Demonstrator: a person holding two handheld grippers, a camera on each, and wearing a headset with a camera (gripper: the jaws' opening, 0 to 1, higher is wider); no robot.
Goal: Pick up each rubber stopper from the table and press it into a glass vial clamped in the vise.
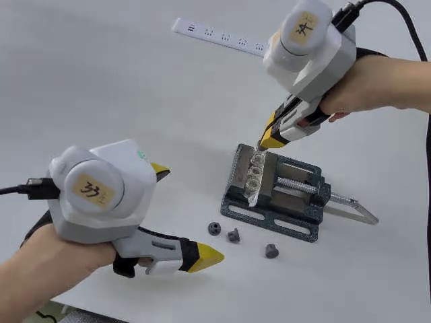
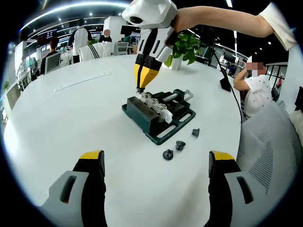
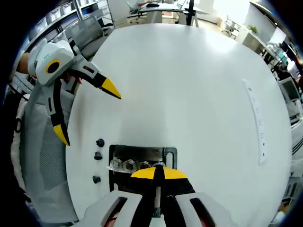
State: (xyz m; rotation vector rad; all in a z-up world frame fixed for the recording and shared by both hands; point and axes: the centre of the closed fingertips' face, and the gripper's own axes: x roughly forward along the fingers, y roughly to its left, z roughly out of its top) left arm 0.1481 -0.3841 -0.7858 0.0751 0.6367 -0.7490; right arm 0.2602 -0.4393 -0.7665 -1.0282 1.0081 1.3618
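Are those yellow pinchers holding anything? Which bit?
The left gripper is open and holds nothing. The right gripper is shut, tips at the vials in the vise; whether anything is pinched there cannot be told.

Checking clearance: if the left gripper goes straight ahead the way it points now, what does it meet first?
Probably the nearest rubber stopper, with the vise right behind it. How high the left gripper rides is unclear, so it could pass above.
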